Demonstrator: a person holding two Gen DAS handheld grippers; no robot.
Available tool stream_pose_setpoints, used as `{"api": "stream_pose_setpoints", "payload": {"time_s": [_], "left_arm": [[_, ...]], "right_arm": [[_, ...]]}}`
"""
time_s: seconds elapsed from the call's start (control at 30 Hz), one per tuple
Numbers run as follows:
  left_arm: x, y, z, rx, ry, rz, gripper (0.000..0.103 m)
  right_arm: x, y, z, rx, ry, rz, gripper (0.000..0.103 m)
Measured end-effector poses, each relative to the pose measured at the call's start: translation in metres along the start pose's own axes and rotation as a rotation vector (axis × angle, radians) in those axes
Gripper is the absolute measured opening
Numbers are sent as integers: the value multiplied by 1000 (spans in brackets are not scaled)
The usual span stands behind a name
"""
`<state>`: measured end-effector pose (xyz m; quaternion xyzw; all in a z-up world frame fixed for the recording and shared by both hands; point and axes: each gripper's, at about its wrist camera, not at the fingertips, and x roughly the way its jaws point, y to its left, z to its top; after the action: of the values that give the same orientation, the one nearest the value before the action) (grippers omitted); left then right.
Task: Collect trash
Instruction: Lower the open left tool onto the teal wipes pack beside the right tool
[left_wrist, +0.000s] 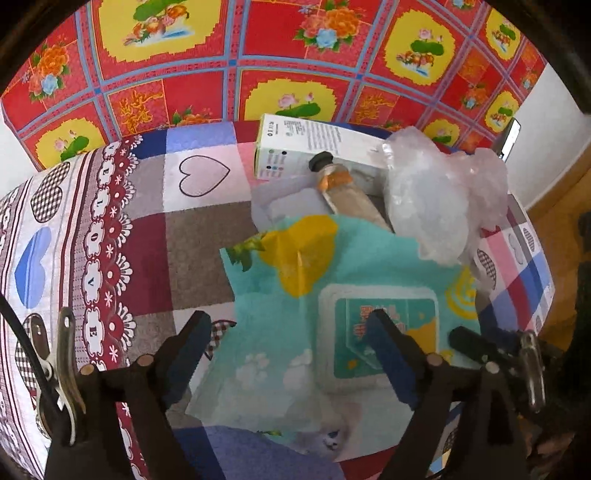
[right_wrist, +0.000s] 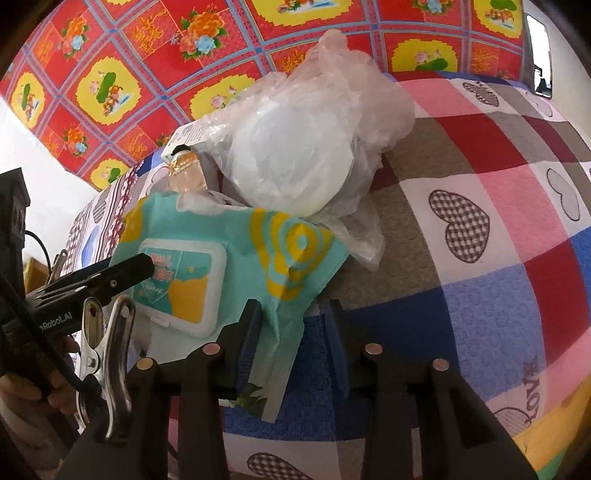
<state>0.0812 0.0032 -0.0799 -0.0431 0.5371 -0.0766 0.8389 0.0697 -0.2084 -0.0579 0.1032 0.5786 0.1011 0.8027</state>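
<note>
Teal and yellow, the wet-wipe pack lies flat on the patchwork bedspread, with a small bottle, a white carton and a crumpled clear plastic bag heaped just beyond it, at about one o'clock from the left gripper.

The left gripper hangs over the pack with its jaws spread wide and empty, one finger off each side of the near end. The pack's long axis, I'd judge, runs away from that gripper toward twelve o'clock.

The right gripper comes in from the pack's corner (the thin flap end). Its jaws are part open, the flap lying against the left pad only, so nothing is pinched.

The left is the nearer for a grasp.
</note>
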Motion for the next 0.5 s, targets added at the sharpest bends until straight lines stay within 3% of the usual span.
{"api": "stream_pose_setpoints", "payload": {"time_s": [0.13, 0.23, 0.3, 0.37, 0.5], "left_arm": [[-15, 2, 4, -10, 36, -3, 72], [-30, 11, 5, -20, -1, 39, 72], [-21, 16, 4, 9, 45, 82, 75], [-9, 20, 3, -11, 91, 62, 75], [-5, 26, 1, -48, 80, 30, 75]], "right_arm": [[1, 0, 2, -9, 6, 0, 36], [2, -3, 2, -4, 11, 8, 36], [2, -3, 2, -6, 12, 15, 38], [3, -3, 2, -5, 15, 18, 39], [2, -4, 2, 9, 28, 42, 39]]}}
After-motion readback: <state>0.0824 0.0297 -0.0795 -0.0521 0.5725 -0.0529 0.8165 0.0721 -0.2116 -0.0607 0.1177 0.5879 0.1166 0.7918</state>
